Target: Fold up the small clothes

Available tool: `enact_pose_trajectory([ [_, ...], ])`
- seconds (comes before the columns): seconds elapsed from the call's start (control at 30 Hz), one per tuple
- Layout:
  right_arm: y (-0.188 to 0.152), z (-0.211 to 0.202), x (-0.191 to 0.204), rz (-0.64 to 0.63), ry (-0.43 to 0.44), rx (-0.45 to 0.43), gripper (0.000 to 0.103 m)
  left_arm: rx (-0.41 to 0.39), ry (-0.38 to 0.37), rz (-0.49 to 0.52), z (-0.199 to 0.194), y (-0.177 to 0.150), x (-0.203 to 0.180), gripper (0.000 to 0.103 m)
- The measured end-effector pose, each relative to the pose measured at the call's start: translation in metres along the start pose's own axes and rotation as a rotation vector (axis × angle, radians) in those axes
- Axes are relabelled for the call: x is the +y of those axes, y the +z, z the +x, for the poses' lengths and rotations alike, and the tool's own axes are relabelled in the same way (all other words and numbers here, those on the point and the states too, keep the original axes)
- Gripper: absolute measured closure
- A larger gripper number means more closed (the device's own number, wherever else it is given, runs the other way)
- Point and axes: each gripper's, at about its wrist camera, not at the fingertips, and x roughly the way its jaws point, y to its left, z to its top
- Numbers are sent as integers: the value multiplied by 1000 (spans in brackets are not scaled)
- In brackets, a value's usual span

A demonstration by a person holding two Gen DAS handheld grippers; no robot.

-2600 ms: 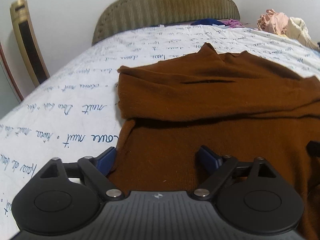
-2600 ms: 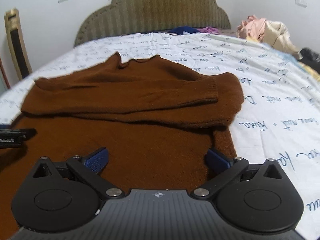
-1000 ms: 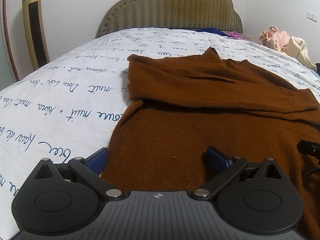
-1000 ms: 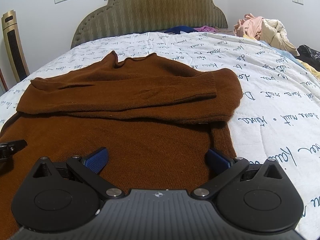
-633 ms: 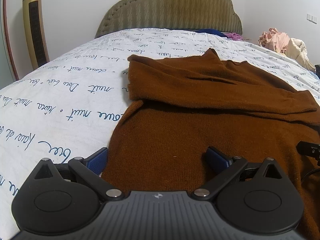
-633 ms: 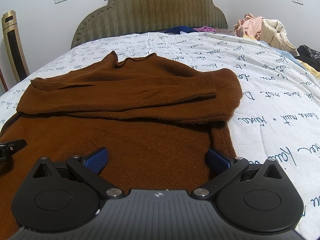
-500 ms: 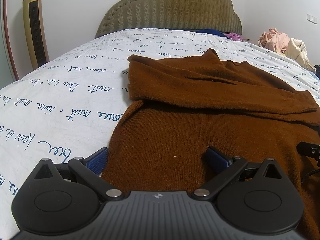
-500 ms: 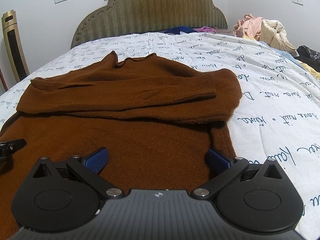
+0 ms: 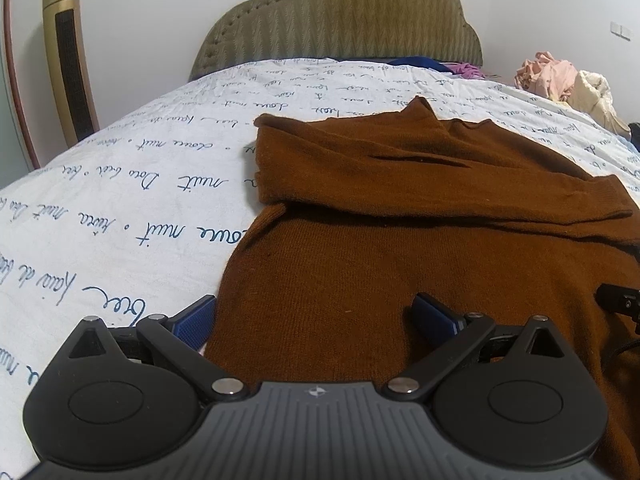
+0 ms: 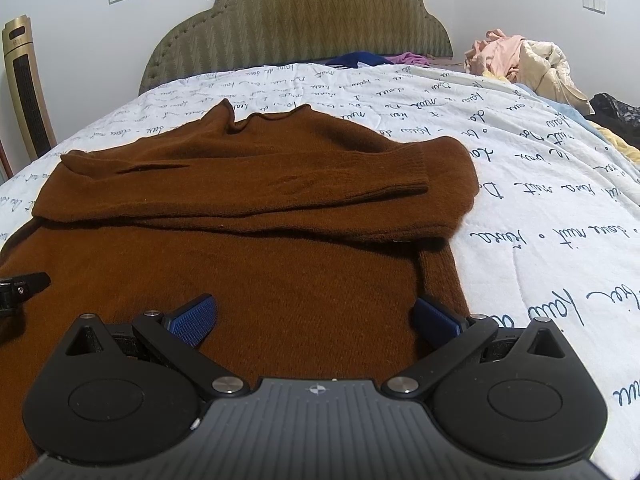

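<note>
Left wrist view: the sweater [image 9: 400, 248] lies flat on the bed [image 9: 120, 184], hem nearest, both grippers [image 9: 314, 314] [image 10: 314, 314] wide open, empty, one over each bottom corner.

The left gripper [image 9: 315, 316] has a ribbed dark grey body with a small pale four-pointed mark at its top edge. On each side sits a black rounded housing with a shallow oval dish and a triangular cut-out above it. Black link bars run from silver round pins to two fingers [image 9: 194, 319] faced with blue, finely dotted pads. The right gripper [image 10: 314, 316] is built the same, with the same silver pins and blue pads. A thin dark cable seems to trail beside its far finger
</note>
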Motion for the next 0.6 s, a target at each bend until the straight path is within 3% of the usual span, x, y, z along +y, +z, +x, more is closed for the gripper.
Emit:
enact_pose_trajectory([
  [0.2, -6, -10, 1, -14, 0, 8, 0, 17, -42, 20, -18, -3, 4, 0],
  [0.6, -27, -48, -12, -26, 88, 29, 0, 65, -178, 18, -55, -21, 40, 0],
])
